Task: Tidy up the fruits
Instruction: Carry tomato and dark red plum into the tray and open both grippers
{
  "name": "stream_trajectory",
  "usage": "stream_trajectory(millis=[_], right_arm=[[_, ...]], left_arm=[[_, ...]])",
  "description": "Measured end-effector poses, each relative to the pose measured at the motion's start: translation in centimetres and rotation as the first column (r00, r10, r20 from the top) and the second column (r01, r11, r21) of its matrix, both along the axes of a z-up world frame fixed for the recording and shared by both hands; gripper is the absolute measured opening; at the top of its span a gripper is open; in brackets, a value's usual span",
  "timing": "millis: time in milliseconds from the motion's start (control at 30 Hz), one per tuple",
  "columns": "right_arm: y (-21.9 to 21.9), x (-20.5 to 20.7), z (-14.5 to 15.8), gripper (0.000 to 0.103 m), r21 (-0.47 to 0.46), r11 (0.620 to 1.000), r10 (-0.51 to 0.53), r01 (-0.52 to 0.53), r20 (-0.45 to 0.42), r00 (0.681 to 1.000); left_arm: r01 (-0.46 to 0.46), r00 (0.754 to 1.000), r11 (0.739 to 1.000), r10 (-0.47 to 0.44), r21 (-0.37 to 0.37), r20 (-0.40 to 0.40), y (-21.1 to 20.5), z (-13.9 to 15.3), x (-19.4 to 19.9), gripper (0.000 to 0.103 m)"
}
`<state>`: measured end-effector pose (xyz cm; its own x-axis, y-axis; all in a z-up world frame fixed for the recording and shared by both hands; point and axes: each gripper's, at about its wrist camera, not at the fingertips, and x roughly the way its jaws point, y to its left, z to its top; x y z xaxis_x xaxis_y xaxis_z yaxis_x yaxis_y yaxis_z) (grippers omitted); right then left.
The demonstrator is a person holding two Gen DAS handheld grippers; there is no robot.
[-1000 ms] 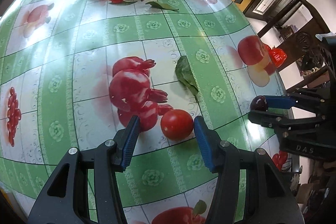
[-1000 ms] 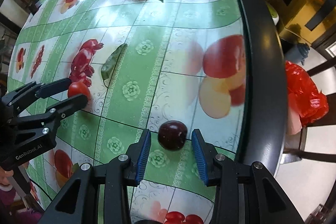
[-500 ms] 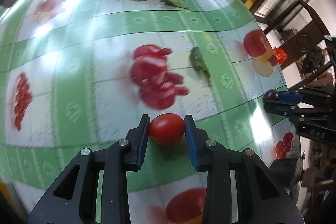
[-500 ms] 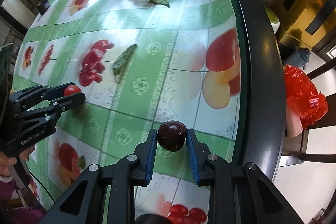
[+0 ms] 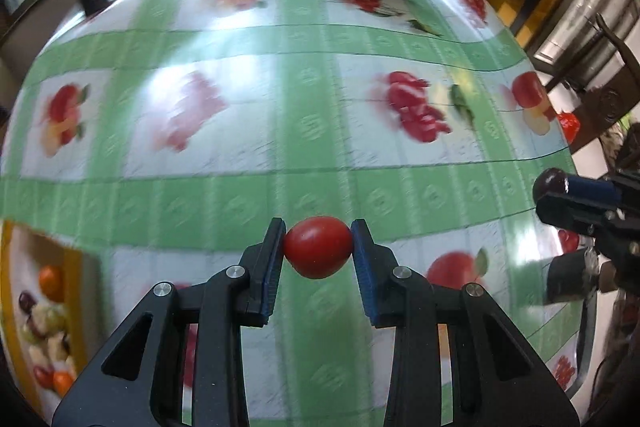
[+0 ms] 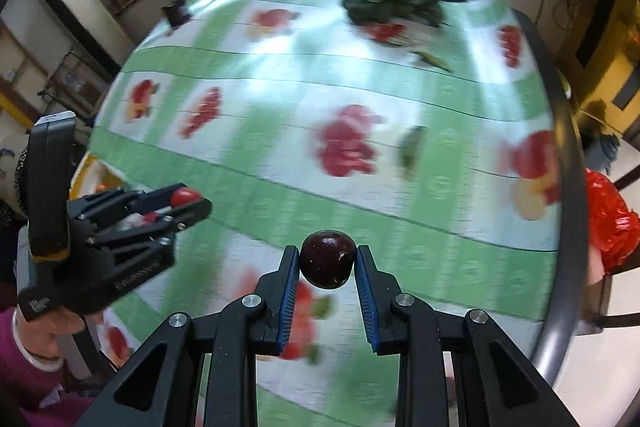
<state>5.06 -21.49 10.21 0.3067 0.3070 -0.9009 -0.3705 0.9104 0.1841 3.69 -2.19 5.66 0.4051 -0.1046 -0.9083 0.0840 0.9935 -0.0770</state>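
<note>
Green fruit-print table (image 5: 248, 195) below, blurred. Left tongs (image 5: 319, 254) clamped on red tomato (image 5: 318, 247), lifted clear; right tongs (image 6: 327, 263) pinching dark cherry (image 6: 328, 259). Both light, soft-skinned, slippery — gripped across middle, gentle squeeze advised.

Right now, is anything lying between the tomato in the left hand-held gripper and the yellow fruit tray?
Nothing visible. The left hand-held gripper holds the tomato above bare tablecloth, and the yellow tray lies at lower left with only cloth between them.
</note>
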Motion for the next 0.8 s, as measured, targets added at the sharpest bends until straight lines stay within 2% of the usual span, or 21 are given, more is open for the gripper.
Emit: stream_trajectory(millis=[433, 800], right_arm=[[9.5, -4.6, -2.3, 0.028, 0.043, 0.998, 0.048, -0.045, -0.054, 0.997], [16.9, -6.3, -2.0, 0.027, 0.054, 0.983, 0.179, -0.176, -0.047, 0.983]], left_arm=[[-0.126, 0.992, 0.991, 0.125, 0.050, 0.019, 7.4, 0.8, -5.2, 0.033], [-0.230, 0.972, 0.972, 0.227, 0.052, 0.067, 13.4, 2.5, -7.6, 0.033]])
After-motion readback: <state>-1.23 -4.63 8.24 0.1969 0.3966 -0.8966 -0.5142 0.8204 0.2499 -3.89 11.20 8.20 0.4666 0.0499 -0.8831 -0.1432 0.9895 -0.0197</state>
